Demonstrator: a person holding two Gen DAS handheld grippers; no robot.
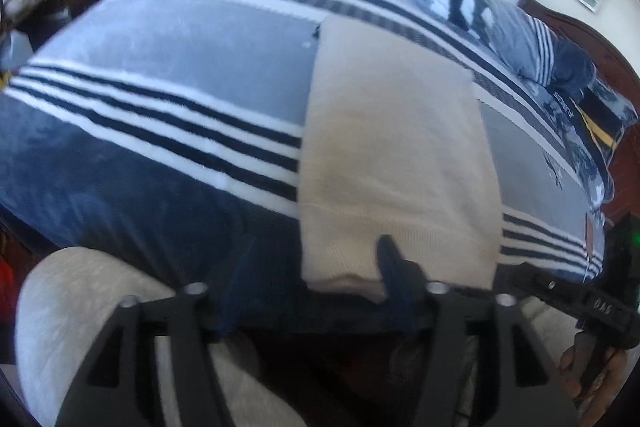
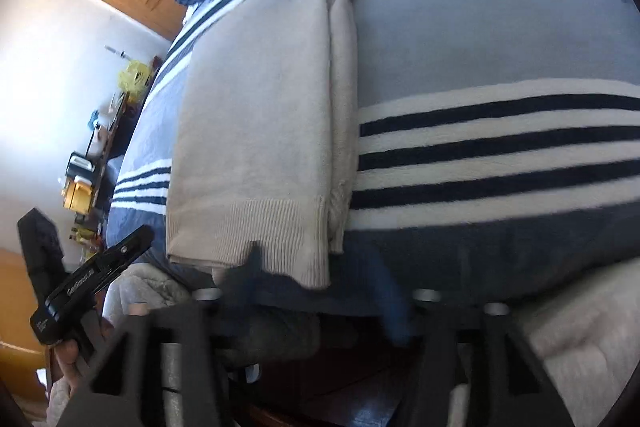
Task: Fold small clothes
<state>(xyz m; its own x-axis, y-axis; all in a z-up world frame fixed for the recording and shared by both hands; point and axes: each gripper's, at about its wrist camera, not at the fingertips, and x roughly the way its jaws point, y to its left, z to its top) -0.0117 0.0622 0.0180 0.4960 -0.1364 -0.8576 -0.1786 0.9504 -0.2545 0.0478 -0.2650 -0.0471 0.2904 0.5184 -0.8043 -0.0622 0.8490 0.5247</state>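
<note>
Nearest, left gripper at the bed's near edge, fingers spread wide, one dark tip lying over the sweater hem, nothing pinched; likely placed to take that hem for a fold away from the edge; right gripper likewise gaping, one tip at the ribbed hem, the other on bare blanket, clamped on nothing. Beyond, cream sweater flat and lengthwise on the striped blanket, running from the near edge toward the far side, already narrowed, a sleeve strip showing along one long side. Farther, pillows at the headboard end. No containers in view.
</note>
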